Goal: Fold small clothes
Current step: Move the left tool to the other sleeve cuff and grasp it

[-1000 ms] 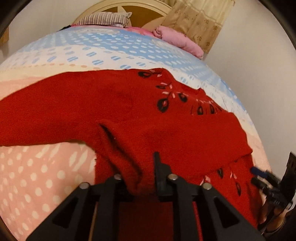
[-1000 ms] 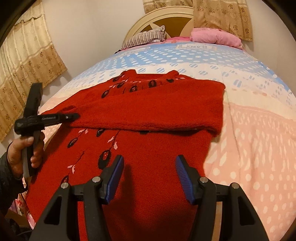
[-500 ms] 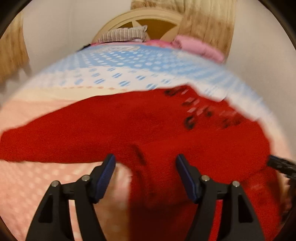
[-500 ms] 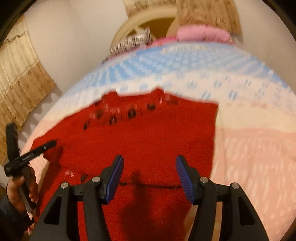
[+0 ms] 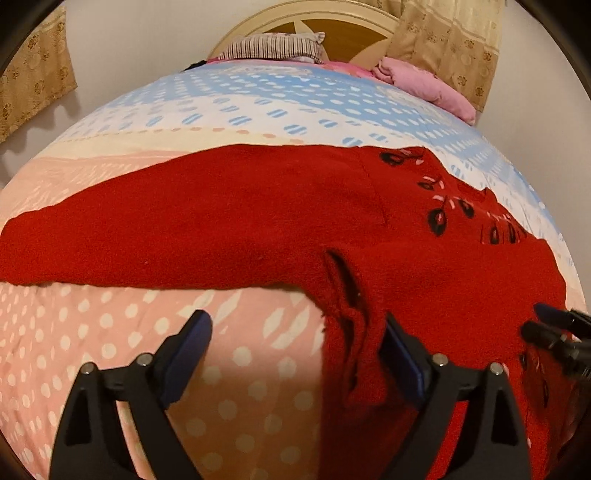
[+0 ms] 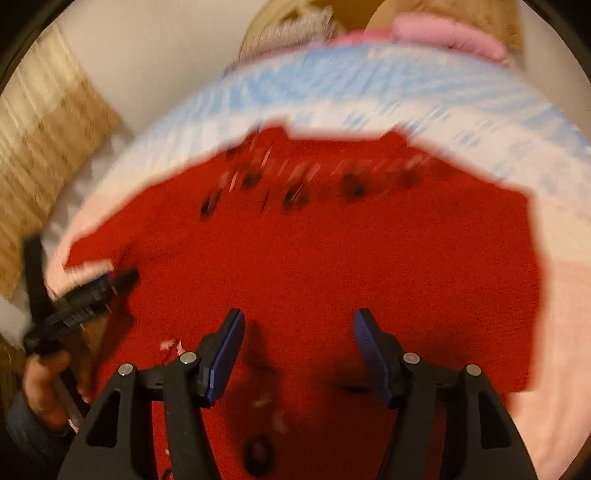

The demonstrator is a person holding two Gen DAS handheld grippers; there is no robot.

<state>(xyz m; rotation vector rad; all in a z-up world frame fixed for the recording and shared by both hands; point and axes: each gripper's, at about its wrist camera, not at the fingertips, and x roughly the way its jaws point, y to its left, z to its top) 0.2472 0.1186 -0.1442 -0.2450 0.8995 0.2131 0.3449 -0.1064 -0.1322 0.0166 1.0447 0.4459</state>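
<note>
Both tongs are spreading with nothing pinched, left tongs [image 5: 295, 354] beside the folded sleeve, right tongs [image 6: 299, 354] over the red sweater [image 5: 258, 229] lying on the bed [image 5: 110, 350], so I'd square edges before regripping.

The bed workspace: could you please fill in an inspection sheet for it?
Surface: bedspread, pink, cream and blue with dots.
Job's things: red sweater spread flat, one sleeve out sideways, body edge rumpled.
Clutter: striped pillow; pink bundle.
Grippers: left gripper opening, sweater edge by one finger, no grip; right gripper opening above the sweater, nothing between its fingers.
Cables: nothing seen.
Surroundings: headboard, curtains, wall.
</note>
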